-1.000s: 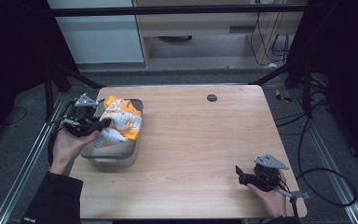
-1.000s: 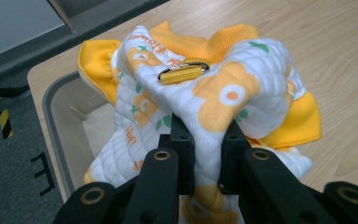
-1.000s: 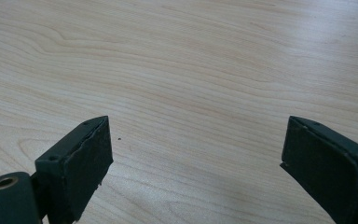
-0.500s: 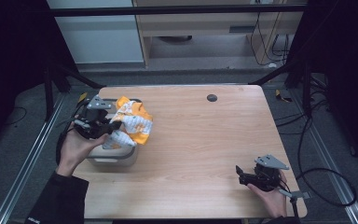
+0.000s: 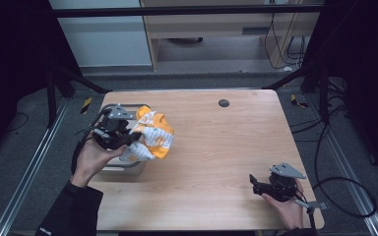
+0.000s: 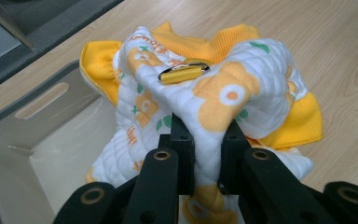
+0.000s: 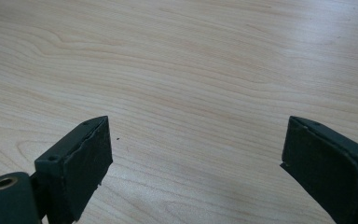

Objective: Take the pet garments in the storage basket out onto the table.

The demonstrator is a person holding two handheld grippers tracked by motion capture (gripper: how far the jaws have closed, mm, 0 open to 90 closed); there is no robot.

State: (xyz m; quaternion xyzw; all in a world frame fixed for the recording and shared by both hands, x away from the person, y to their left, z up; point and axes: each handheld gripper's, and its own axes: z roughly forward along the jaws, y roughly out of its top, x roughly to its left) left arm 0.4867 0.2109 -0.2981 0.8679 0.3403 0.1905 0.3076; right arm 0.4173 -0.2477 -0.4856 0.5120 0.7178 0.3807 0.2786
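Looking down from the high view, we see one bundled cloth [image 5: 150, 140], white with orange flower prints and plain orange edges, at the left of the frame. It hangs bunched from the left claw [image 5: 130, 139], just right of one grey bin [image 5: 109, 167] and partly over its rim, above the desk [image 5: 216, 147]. At the lower right of the frame, the right claw [image 5: 254, 185] sits low over bare wood, well apart from the cloth.

In the left gripper view, we see the quilted cloth [image 6: 200, 100] filling the middle of the frame, with a yellow strap loop [image 6: 182, 73] on top. The left claw [image 6: 205, 154] pinches a fold of it between both jaws, the bin [image 6: 32, 140] at lower left.

In the right gripper view, we see the right claw [image 7: 196, 154] spread wide over plain desk [image 7: 191, 70].
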